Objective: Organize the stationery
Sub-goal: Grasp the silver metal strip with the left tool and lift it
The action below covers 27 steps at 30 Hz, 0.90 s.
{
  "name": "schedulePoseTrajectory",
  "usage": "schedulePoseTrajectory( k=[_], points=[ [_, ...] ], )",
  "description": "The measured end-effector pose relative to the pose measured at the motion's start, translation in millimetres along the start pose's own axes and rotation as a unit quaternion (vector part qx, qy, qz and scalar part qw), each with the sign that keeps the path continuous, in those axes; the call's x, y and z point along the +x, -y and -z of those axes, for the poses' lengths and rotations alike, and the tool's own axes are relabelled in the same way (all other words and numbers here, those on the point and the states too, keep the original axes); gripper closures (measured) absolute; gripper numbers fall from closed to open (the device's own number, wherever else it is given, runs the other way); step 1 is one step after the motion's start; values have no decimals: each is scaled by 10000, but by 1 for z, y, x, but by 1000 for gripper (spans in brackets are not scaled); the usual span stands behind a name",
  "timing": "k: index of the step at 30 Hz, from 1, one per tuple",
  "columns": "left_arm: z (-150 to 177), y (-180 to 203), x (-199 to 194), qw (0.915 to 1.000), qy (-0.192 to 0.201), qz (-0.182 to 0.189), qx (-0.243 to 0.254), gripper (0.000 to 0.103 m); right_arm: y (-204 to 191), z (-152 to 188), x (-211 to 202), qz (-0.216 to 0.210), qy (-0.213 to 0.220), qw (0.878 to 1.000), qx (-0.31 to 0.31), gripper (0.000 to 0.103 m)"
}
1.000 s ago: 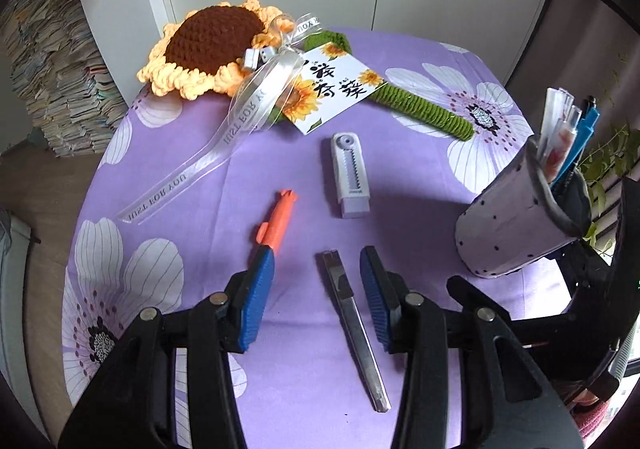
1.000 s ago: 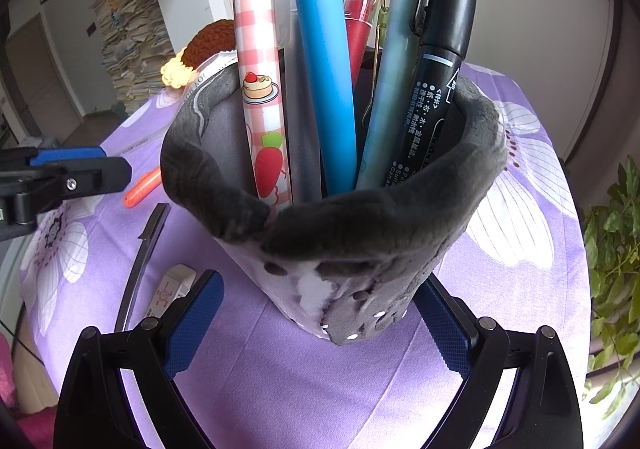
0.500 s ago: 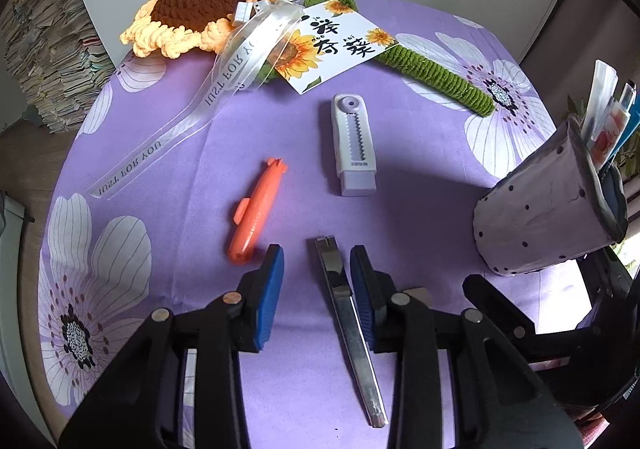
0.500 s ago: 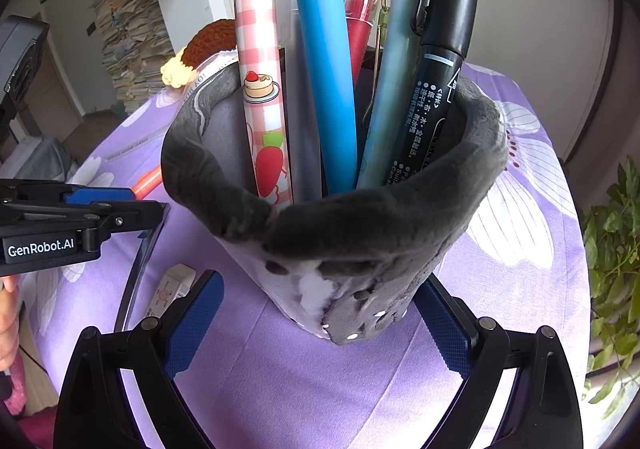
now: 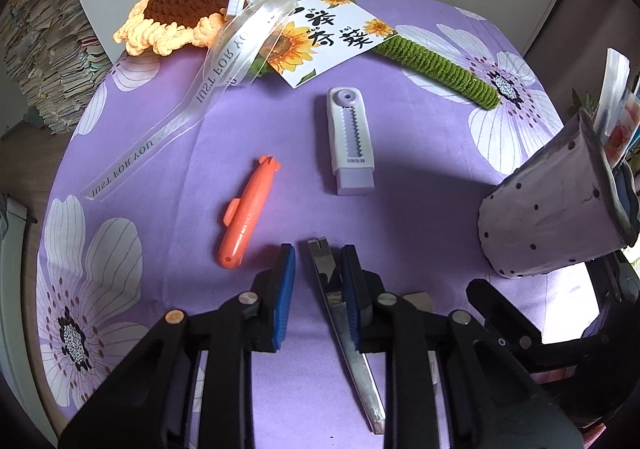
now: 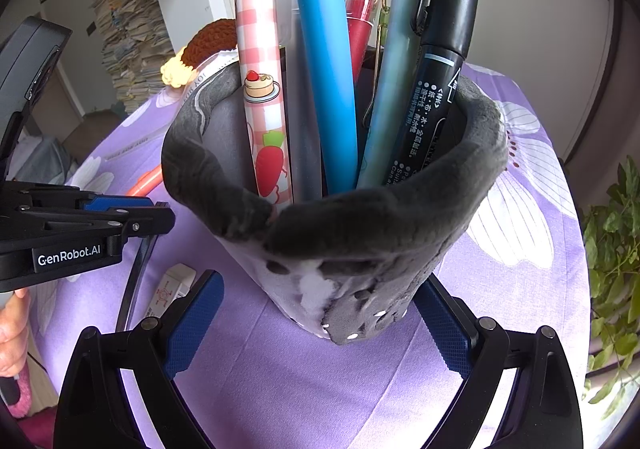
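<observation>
Right now the left gripper (image 5: 318, 281) is narrowing its jaws around the metal utility knife (image 5: 344, 313) lying flat on the purple cloth (image 5: 400, 121); one pad is touching it, the other isn't pressing yet. Just ahead are lying one orange cutter (image 5: 248, 215) and one white slide eraser (image 5: 350, 143). Off to its right, the right gripper (image 6: 316, 325) is standing spread wide, both pads against the grey pen cup (image 6: 360, 233), probably steadying it for the knife. The cup is holding at least six pens.
</observation>
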<state>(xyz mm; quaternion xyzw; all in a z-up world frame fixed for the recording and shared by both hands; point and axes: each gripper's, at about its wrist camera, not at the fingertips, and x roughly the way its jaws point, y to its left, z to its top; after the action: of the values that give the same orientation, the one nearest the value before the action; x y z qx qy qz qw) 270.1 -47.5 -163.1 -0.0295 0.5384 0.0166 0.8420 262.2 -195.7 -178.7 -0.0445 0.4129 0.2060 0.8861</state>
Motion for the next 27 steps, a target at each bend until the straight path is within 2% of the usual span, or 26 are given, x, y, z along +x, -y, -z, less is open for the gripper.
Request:
schedulePoseTrajectory(
  k=[7, 8, 10, 19, 27],
  points=[
    [0, 7, 1, 9999, 42, -50, 109, 85, 0, 0, 0, -2, 0, 10000, 0, 7],
    [0, 7, 1, 9999, 34, -17, 116, 91, 0, 0, 0, -2, 0, 10000, 0, 7],
    [0, 6, 0, 9999, 3, 73, 99, 94, 0, 0, 0, -2, 0, 10000, -1, 7],
    [4, 9, -13, 9995, 172, 119, 247, 94, 0, 0, 0, -1, -1, 10000, -3, 7],
    [4, 6, -34, 9988, 383, 278, 155, 94, 0, 0, 0, -2, -2, 10000, -4, 7]
  ],
)
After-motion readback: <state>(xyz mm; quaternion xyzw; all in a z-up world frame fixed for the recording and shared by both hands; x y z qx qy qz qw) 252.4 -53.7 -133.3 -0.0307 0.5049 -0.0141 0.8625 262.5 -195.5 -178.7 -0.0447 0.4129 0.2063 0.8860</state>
